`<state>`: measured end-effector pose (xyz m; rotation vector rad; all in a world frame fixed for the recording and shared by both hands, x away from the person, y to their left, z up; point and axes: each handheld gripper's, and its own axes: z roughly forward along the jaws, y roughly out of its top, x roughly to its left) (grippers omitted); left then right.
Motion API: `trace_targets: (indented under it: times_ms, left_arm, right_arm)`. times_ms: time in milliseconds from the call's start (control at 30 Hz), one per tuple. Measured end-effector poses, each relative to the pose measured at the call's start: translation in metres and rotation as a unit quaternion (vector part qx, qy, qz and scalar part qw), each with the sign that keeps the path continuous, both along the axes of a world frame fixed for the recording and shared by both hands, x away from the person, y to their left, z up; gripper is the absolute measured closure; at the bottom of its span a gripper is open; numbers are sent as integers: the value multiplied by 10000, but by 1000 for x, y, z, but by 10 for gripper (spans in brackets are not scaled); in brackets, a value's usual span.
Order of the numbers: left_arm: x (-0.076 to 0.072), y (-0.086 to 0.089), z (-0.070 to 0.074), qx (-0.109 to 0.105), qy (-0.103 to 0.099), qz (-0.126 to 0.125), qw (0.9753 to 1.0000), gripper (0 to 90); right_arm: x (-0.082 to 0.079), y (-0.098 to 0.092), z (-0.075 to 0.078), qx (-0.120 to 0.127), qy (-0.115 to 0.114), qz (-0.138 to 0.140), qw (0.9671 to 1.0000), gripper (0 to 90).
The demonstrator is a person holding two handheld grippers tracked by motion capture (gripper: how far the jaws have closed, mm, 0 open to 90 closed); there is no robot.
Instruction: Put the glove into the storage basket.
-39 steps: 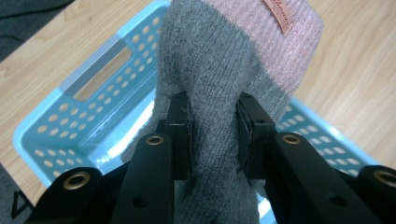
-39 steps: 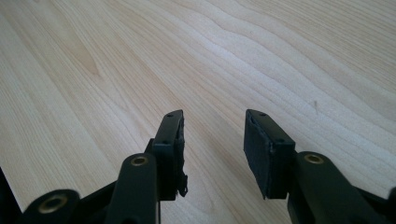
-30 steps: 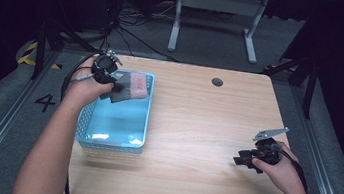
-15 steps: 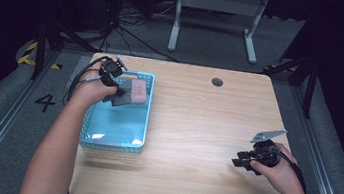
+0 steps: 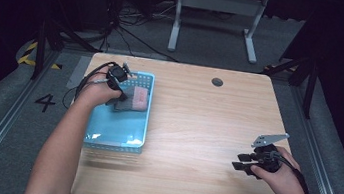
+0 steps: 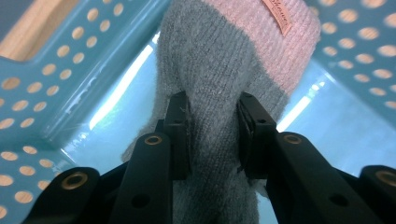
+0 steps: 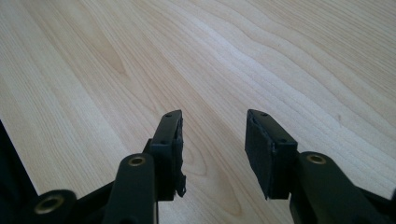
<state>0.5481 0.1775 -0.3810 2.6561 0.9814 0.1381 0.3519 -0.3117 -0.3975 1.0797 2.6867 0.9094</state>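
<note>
- A dark room is seen around a light wood-grain table [image 5: 196, 130]; grey floor mats, loose cables and the white legs of a stand [image 5: 215, 22] are noted beyond its far edge, and a painted numeral 4 [image 5: 45, 102] on the floor at the left.
- A round grommet hole [image 5: 217, 82] is noted in the tabletop near the far edge, well apart from both grippers.
- At the table's left side, a light blue plastic basket [image 5: 117, 130] with perforated walls and a smooth floor is set; its round holes are seen clearly in the left gripper view [image 6: 56, 74].
- The left gripper [image 5: 121, 90] is held over the basket's far end, its jaws closed on a knitted sock [image 6: 224, 79].
- The sock is grey ribbed knit with a pink cuff and a small sewn label; it is pinched at its grey middle and is seen inside the basket, against the far wall [image 5: 134, 99].
- Bare wood lies between the basket and the right side; nothing obstructs it.
- The right gripper [image 5: 244, 166] is held low over the table near the front right corner, its jaws parted with nothing between them; a grey triangular plate is carried on top.
- In the right gripper view, only wood grain is seen past the black rubber pads [image 7: 170, 135].
</note>
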Motion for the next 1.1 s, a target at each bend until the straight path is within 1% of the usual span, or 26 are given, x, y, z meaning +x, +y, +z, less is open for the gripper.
trace_targets:
  times_ms: [133, 200, 267, 300, 400, 467, 567, 700, 733, 767, 867, 967, 1033, 1067, 1100]
  left_arm:
    - [5, -1, -4, -15, 27, -19, 10000, 693]
    - [7, -3, -6, 21, 55, -40, 10000, 692]
    - [9, -6, -9, 170, 56, -97, 9998, 691]
    - [10, -7, -9, 195, 56, -102, 9997, 691]
    - [11, -9, -11, 204, 65, -176, 9996, 689]
    - [13, -9, -13, 249, 59, -180, 9995, 683]
    - [16, -10, -16, 250, 46, -170, 9995, 672]
    - [19, -10, -22, 292, 8, -206, 9994, 649]
    - [20, -11, -23, 330, 10, -245, 9992, 642]
    - [21, -11, -24, 323, -5, -266, 9991, 633]
    - [21, -10, -26, 342, -57, -267, 9990, 591]
    - [21, -7, -28, 207, -72, -200, 9996, 572]
    - [21, -5, -29, 163, -60, -162, 9997, 543]
    - [21, -4, -30, 76, -63, -141, 9999, 547]
    - [21, -3, -30, 59, -78, -146, 9998, 541]
  right_arm:
    - [-2, -2, -1, 2, 3, -21, 10000, 575]
    - [-3, -3, -1, -10, -1, -42, 10000, 573]
    - [-4, -4, -1, -9, -22, -45, 10000, 573]
    - [-5, -5, -1, 11, -25, -51, 10000, 573]
    - [-6, -7, -1, 21, -30, -79, 10000, 572]
    - [-7, -8, -1, 26, -21, -107, 9999, 570]
    - [-8, -8, -2, 47, -40, -115, 9999, 567]
    - [-8, -8, -2, 63, -28, -109, 9999, 566]
    - [-8, -8, -2, 63, -28, -102, 9999, 565]
    - [-8, -9, -2, 68, -40, -105, 9999, 565]
    - [-8, -8, -1, 106, -49, -121, 9999, 563]
    - [-8, -7, -2, 101, -52, -87, 9999, 559]
    - [-8, -7, -2, 101, -50, -74, 9999, 559]
    - [-8, -7, -2, 100, -52, -76, 9999, 559]
    - [-8, -7, -1, 101, -56, -79, 9999, 559]
